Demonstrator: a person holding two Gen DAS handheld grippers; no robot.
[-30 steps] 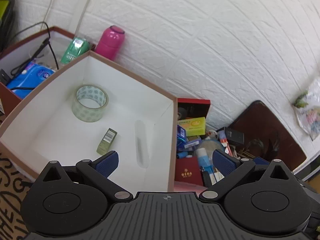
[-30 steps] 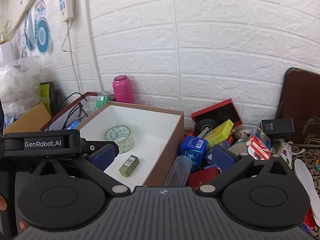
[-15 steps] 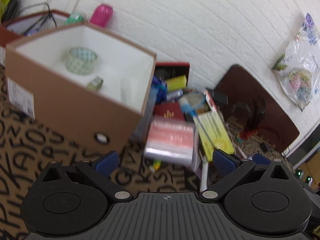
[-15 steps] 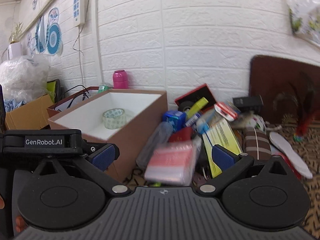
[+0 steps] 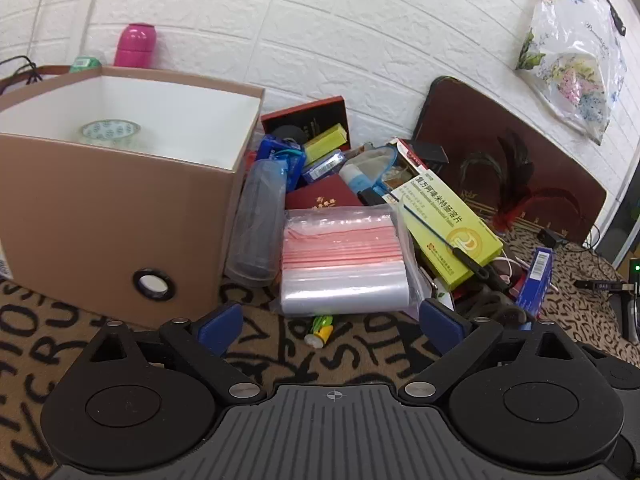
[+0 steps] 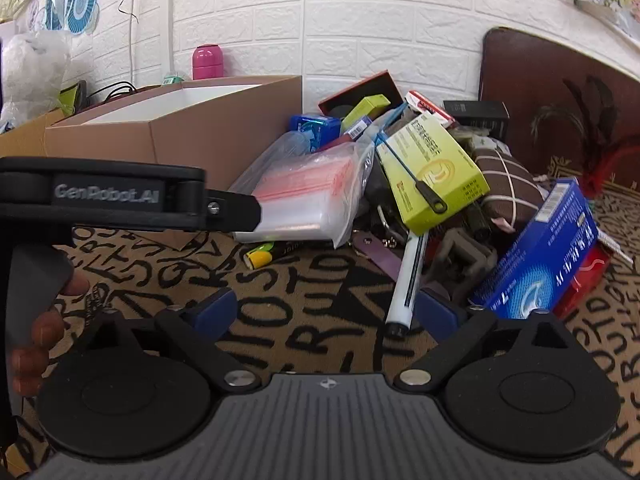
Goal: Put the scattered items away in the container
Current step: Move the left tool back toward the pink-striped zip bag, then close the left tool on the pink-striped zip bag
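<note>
The brown box point(image 5: 116, 216) with a white inside stands at the left and holds a tape roll point(image 5: 109, 132). It also shows in the right wrist view point(image 6: 224, 136). A pile of scattered items lies right of it. A pack of clear zip bags point(image 5: 344, 260) lies at the pile's front, just ahead of my open, empty left gripper point(image 5: 330, 322). My right gripper point(image 6: 326, 308) is open and empty above the patterned cloth, with a white marker pen point(image 6: 408, 284) by its right finger. The left gripper's body point(image 6: 120, 200) shows at the left.
A yellow-green medicine box point(image 5: 448, 224), a blue box point(image 6: 536, 256), a clear bottle point(image 5: 260, 224) and a small yellow-capped tube point(image 5: 320, 330) lie in or by the pile. A pink bottle point(image 5: 134, 46) and a second box stand behind. A dark board point(image 5: 508, 160) leans on the brick wall.
Both grippers have pulled back and down from above the box to low over the cloth, facing the pile. The box's outer side now shows. Both stay open.
</note>
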